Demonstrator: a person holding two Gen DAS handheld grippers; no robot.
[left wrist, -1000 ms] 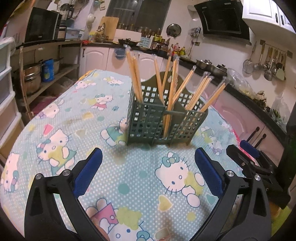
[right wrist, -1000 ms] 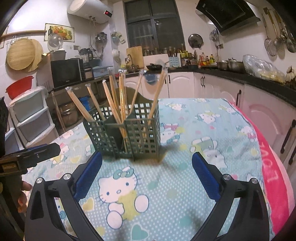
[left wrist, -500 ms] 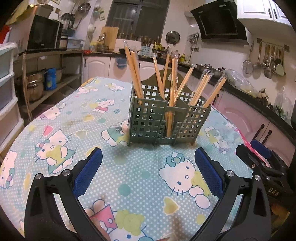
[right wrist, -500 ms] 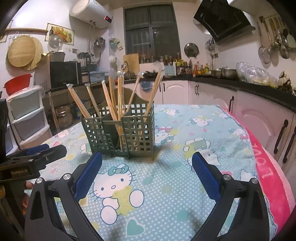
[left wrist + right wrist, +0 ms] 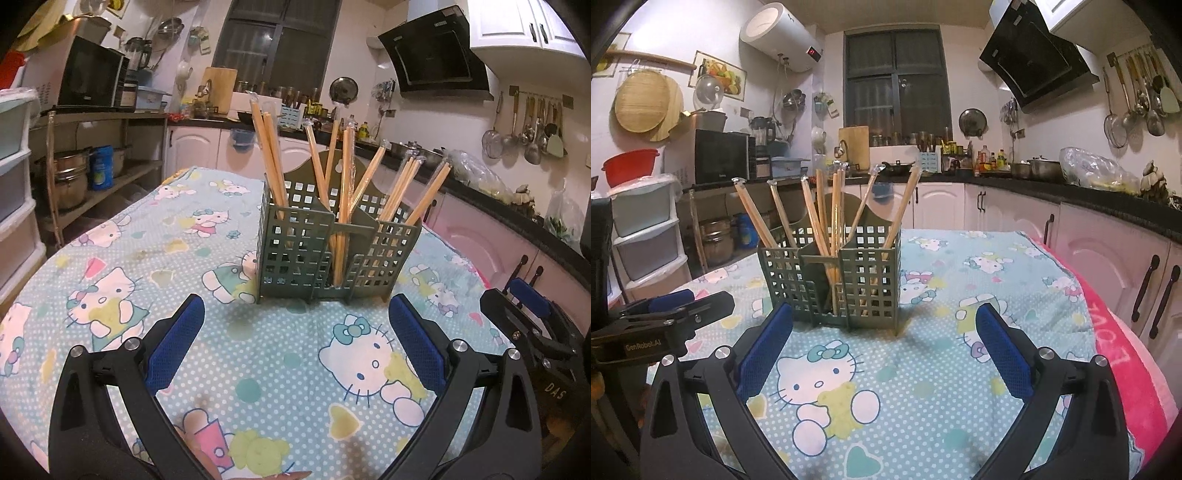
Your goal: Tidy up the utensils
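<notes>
A dark green lattice utensil holder stands upright on the cartoon-print tablecloth, with several wrapped wooden chopsticks leaning in its compartments. It also shows in the right wrist view, with the chopsticks in it. My left gripper is open and empty, low over the cloth in front of the holder. My right gripper is open and empty, also in front of the holder. Each gripper shows at the edge of the other's view: the right one, the left one.
Kitchen counters with pots and bottles run behind and to the right of the table. A shelf with pots and plastic drawers stand to the left. A pink cloth edge marks the table's right side.
Both grippers have dropped lower and tilted up, so the holder looks lower in both views. The holder and chopsticks have not moved. Both grippers stay open.
</notes>
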